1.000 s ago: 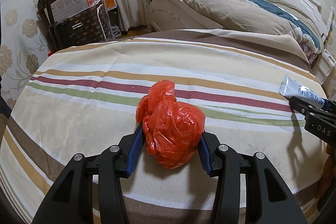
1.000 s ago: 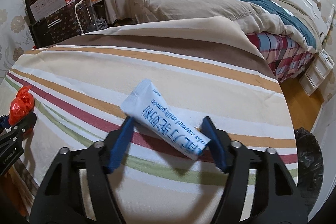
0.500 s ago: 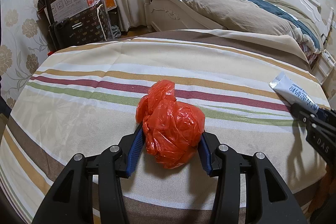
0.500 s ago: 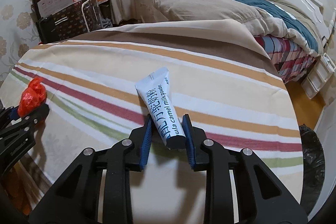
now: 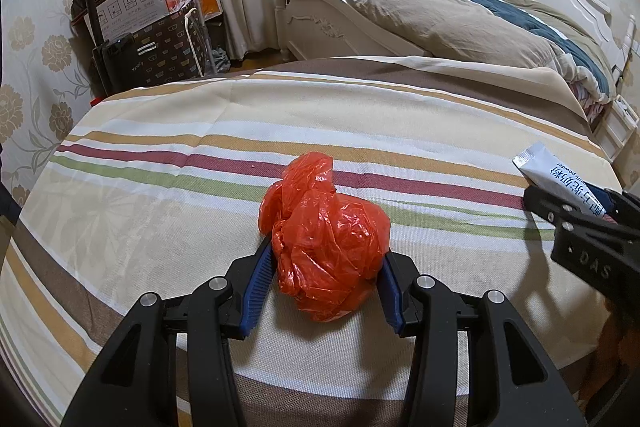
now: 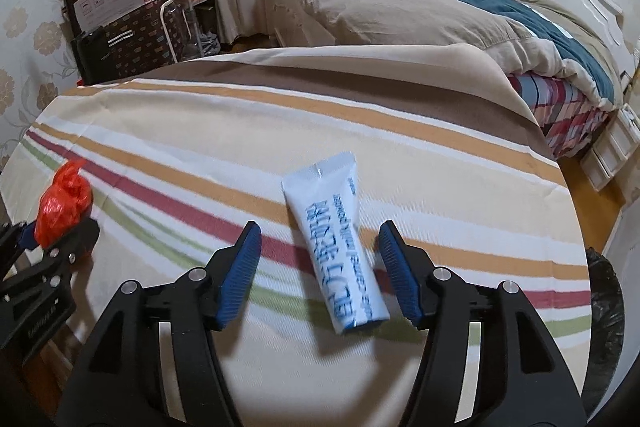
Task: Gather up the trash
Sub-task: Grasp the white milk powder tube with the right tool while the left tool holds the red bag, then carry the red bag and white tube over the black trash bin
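Note:
A crumpled red plastic bag (image 5: 328,239) sits on the striped tablecloth (image 5: 360,115), and my left gripper (image 5: 326,253) is shut on it, blue pads pressing both sides. The same bag (image 6: 62,203) shows at the far left of the right wrist view. A white tube with blue lettering (image 6: 336,243) lies lengthwise between the fingers of my right gripper (image 6: 319,227). Those jaws are opening, and neither blue pad touches the tube, which looks slightly blurred. In the left wrist view the tube (image 5: 548,171) pokes out past the right gripper (image 5: 580,211) at the right edge.
A bed with a tan and blue duvet (image 5: 460,15) stands beyond the table. Boxes and a trolley (image 5: 140,27) are stacked at the back left by the curtain. A black trash bag (image 6: 604,307) sits on the floor off the table's right edge.
My right gripper closed on the tube, turning it lengthwise and shifting sideways, and has since opened off it. The left gripper and red bag have not moved.

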{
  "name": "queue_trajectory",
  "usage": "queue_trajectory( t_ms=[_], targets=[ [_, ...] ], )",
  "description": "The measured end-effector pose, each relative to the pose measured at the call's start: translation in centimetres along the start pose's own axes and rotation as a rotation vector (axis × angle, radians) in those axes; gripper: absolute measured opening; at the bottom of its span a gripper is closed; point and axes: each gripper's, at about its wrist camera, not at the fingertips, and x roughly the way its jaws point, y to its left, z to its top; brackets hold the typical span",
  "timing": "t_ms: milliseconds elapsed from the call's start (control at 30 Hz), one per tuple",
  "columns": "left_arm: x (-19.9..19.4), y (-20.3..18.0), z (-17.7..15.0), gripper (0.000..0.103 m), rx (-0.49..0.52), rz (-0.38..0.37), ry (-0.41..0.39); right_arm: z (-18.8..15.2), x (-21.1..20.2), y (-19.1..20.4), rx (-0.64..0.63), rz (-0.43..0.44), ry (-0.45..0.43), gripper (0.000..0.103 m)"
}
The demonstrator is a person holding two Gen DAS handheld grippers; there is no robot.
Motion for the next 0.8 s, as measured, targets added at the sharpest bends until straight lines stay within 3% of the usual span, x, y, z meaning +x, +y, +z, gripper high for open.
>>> queue_trajectory(
  t_ms=[67,133,200,233,800],
  targets=[
    [0.0,0.0,0.1,0.047,0.000,0.000,0.000,0.1,0.1,0.0,-0.002,-0.005,0.000,0.058],
    [0.0,0.0,0.0,0.047,0.000,0.000,0.000,0.1,0.1,0.1,-0.001,-0.011,-0.003,0.048],
    [0.0,0.0,0.0,0.047,0.000,0.001,0.000,0.1,-0.1,0.0,0.003,-0.017,-0.009,0.031],
    [0.0,0.0,0.0,0.047,0.000,0.001,0.000,0.1,-0.2,-0.1,0.005,-0.019,-0.010,0.028],
    [-0.3,-0.1,-0.1,0.047,0.010,0.006,-0.003,-2.9,-2.7,-0.4,0.038,-0.002,-0.016,0.024]
  ],
)
